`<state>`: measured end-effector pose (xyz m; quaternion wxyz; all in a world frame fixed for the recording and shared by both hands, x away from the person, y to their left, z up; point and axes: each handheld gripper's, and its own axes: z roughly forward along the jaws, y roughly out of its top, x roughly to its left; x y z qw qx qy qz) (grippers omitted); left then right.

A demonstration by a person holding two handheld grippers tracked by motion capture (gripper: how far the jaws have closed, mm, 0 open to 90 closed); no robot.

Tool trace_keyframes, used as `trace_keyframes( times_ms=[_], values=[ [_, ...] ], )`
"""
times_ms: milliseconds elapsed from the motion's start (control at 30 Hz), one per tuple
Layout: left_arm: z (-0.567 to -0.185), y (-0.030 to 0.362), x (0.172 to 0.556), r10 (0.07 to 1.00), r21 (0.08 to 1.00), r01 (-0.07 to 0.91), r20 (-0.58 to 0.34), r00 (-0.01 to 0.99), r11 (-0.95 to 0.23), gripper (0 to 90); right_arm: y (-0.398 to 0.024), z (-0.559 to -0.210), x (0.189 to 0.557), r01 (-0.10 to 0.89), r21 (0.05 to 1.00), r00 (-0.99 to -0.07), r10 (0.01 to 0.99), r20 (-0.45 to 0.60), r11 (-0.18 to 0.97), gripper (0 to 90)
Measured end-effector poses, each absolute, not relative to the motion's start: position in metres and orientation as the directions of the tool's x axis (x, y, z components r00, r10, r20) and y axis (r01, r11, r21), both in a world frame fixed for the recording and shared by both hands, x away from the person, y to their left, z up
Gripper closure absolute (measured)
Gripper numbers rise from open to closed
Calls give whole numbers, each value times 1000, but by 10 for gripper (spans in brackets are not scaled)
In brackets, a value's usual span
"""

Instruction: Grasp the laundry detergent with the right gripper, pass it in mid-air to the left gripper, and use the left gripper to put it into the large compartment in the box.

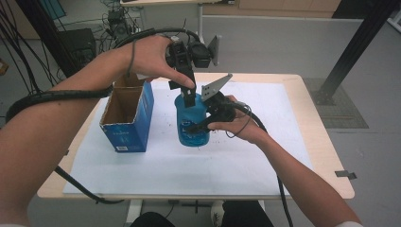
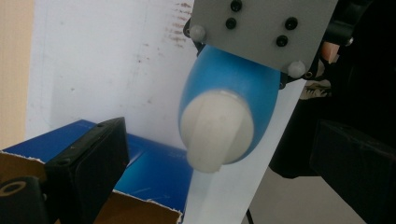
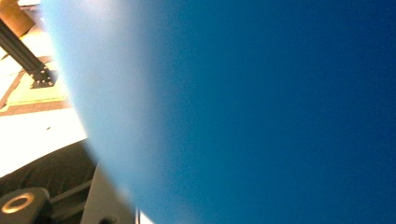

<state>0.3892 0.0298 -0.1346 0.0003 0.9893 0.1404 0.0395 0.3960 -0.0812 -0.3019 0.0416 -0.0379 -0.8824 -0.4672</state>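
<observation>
Bottle (image 1: 193,124) is being kept upright on the white sheet (image 1: 265,156), just beside the blue carton (image 1: 127,116), clamped low on its side by the right gripper (image 1: 202,124). Its white cap (image 2: 217,131) is being straddled from above by the left gripper (image 1: 188,90), jaws apparently spread and not yet touching it.

Light wooden table (image 1: 318,142) on grey floor (image 1: 373,156), cables (image 1: 28,52) behind.

High view looks down; both gripper views crowd the blue bottle (image 1: 191,125).
</observation>
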Motion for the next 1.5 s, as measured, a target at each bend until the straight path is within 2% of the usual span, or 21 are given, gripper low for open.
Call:
trace_keyframes(
  times_ms=[433,1500],
  values=[
    [-142,26,389,224,6,224,52,973,-974,50,-81,-294,393,75,835,-995,-12,97,545,446],
    [-166,24,392,205,-6,206,17,979,-979,49,-78,-289,395,41,855,-997,-36,69,516,445]
  ],
)
